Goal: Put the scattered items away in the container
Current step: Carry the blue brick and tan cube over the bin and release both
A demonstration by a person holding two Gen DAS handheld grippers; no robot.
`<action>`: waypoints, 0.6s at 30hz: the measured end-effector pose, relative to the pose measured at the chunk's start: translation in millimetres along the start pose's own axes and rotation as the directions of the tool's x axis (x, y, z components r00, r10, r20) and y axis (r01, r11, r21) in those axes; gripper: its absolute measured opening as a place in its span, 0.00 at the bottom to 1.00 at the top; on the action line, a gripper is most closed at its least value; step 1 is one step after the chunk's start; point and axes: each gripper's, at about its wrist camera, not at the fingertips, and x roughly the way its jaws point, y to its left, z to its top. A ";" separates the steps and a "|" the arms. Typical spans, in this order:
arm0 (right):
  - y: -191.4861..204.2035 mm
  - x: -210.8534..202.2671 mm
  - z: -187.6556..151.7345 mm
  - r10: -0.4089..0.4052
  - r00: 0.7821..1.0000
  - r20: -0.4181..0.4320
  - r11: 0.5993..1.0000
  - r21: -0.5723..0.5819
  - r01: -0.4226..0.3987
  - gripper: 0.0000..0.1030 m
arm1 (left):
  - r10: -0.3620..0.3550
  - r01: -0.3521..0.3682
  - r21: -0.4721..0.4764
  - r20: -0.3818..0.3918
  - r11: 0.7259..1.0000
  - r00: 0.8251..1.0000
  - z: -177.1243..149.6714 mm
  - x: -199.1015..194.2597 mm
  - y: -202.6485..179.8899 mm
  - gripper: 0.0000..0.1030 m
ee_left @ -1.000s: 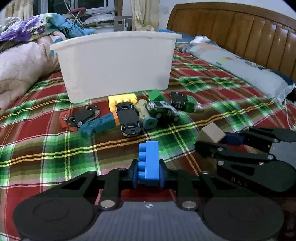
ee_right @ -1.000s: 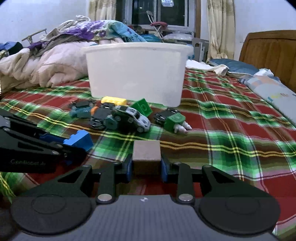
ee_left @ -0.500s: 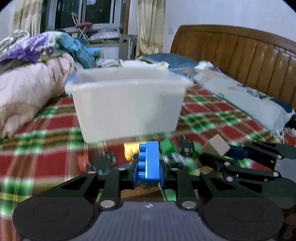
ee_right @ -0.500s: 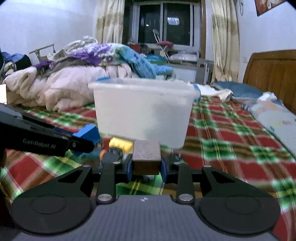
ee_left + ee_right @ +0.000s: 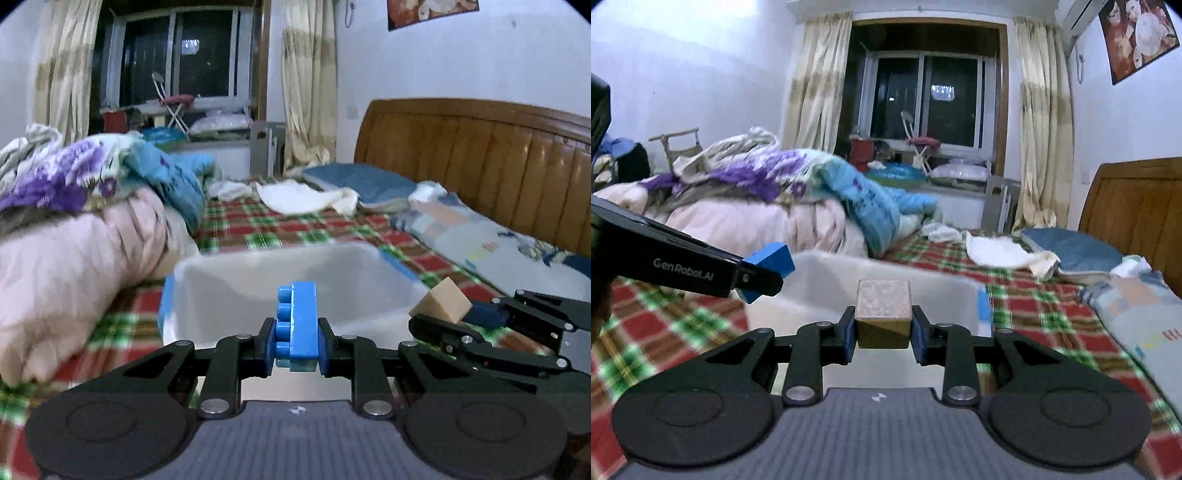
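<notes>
Left gripper (image 5: 296, 345): jaws closed flat on a blue toy brick (image 5: 300, 325), studs turned to the left pad, brick standing upright above the jaw line. Right gripper (image 5: 882, 338): jaws closed on a wooden block (image 5: 882, 314), gripped across its lower half. Both pieces held clear of the bed.

The white container (image 5: 280, 273) lies directly ahead of and below both sets of jaws, open side up; its interior, as far as visible, appears empty. Both views are blurred at the bedspread (image 5: 1027, 295).

Risks noted:
- The two grippers stand close together, the right one just beside the left. Opening or lowering both at once could knock jaw against jaw and flick a piece sideways.
- Whether the pieces are past the near rim cannot be confirmed. A release made early would likely drop them on the bedspread in front of the container.
- The container appears light and sits on soft bedding; a jaw catching the rim could tip or shove it.
- The brick is held by a narrow strip of pad and may twist on release.
</notes>
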 end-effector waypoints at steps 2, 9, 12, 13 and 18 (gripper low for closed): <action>-3.9 13.3 5.9 0.000 1.000 0.010 1.000 0.004 0.000 0.32 | 0.011 -0.011 -0.007 0.014 1.000 1.000 10.5 9.6 4.1 0.24; -25.8 59.5 5.0 -0.008 0.999 -0.040 0.996 0.085 0.011 0.33 | 0.073 -0.072 0.033 -0.037 0.997 0.997 19.4 61.2 6.1 0.33; -32.3 73.0 -1.8 -0.019 0.997 -0.078 0.994 0.107 0.027 0.45 | 0.088 -0.087 0.021 -0.047 0.996 0.995 14.9 66.0 5.8 0.50; -32.8 72.8 -4.7 -0.021 0.997 -0.074 0.994 0.107 0.029 0.47 | 0.084 -0.083 0.023 -0.042 0.996 0.996 12.9 65.0 5.6 0.51; -25.9 51.6 -8.0 -0.013 1.000 -0.005 0.995 0.099 0.014 0.49 | 0.078 -0.078 0.020 -0.010 0.997 0.997 6.9 48.6 4.3 0.55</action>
